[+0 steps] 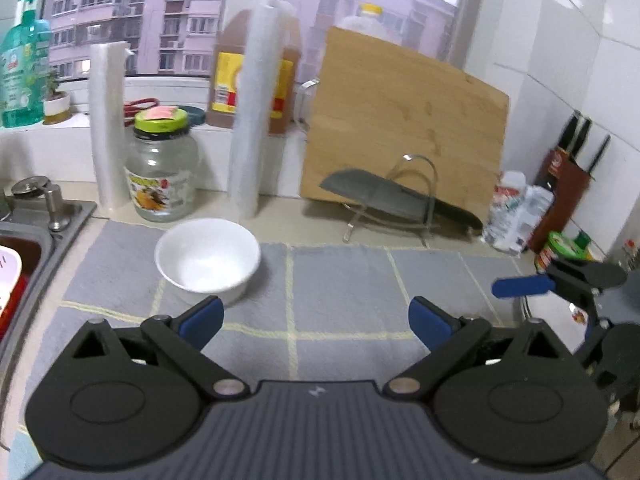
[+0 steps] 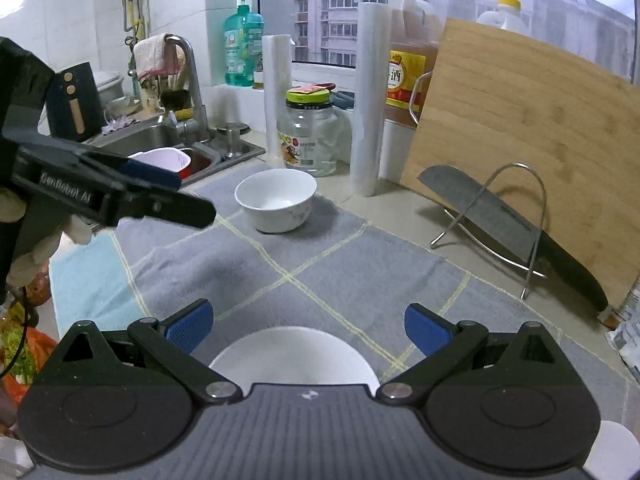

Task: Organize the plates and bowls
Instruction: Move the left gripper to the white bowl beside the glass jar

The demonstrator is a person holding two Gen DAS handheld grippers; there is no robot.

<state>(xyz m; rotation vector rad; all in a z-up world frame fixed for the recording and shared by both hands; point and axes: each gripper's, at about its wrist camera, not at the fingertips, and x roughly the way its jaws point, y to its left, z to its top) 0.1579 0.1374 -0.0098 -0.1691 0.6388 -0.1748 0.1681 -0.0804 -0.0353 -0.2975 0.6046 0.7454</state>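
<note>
Leaning against the wall, a wooden cutting board (image 2: 520,128) backs the grey checked mat (image 2: 340,264), where a white bowl (image 2: 276,200) sits near a glass jar (image 2: 308,136). Closer in, a white plate (image 2: 294,356) lies below the right gripper (image 2: 309,326), jaws spread and empty. The left gripper (image 1: 316,320), jaws likewise apart, holds nothing just short of the bowl.

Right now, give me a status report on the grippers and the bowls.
Left gripper open, empty. Right gripper open, above white plate. White bowl upright on grey mat, untouched. Nothing between.
</note>
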